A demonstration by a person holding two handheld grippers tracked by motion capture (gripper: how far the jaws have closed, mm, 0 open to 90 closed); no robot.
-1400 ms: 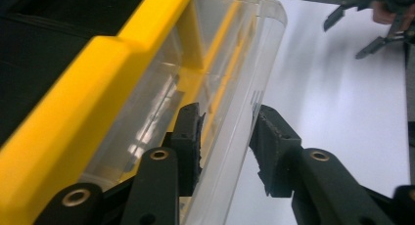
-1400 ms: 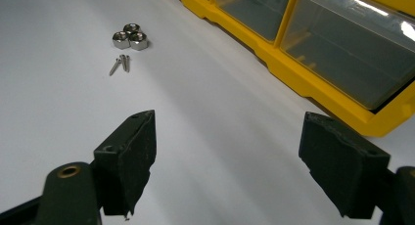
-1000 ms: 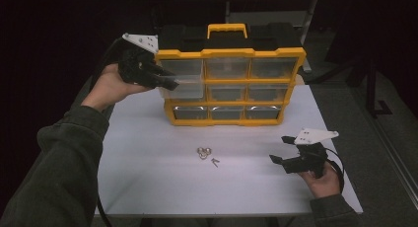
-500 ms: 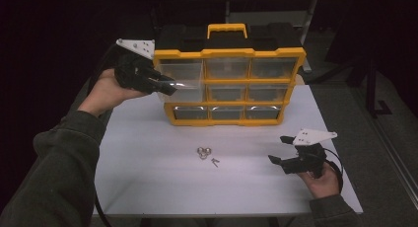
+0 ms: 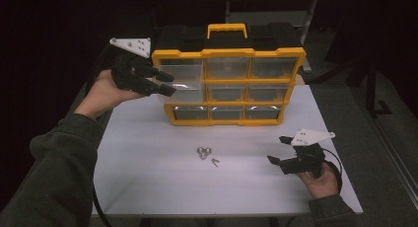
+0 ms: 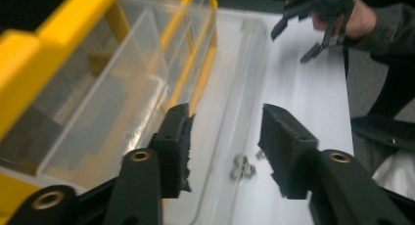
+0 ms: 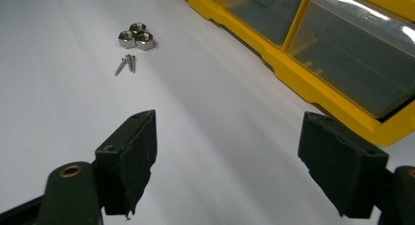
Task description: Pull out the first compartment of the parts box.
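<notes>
Dark room, white table (image 5: 148,187) under yellow drawer organizer (image 5: 229,84), nuts (image 5: 203,152).

I count one yellow organiser (image 5: 227,53) with nine clear drawers (image 5: 226,69) in three rows of three. On the table (image 5: 148,187) I see three hex nuts (image 7: 135,35) and two small screws (image 7: 126,63). I'm running two tongs (image 5: 166,84), (image 5: 279,149).

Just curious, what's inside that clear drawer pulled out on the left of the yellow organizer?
The pulled-out drawer looks empty through its clear walls. The left tool stands open at its front edge. The hex nuts and screws lie on the table.
</notes>
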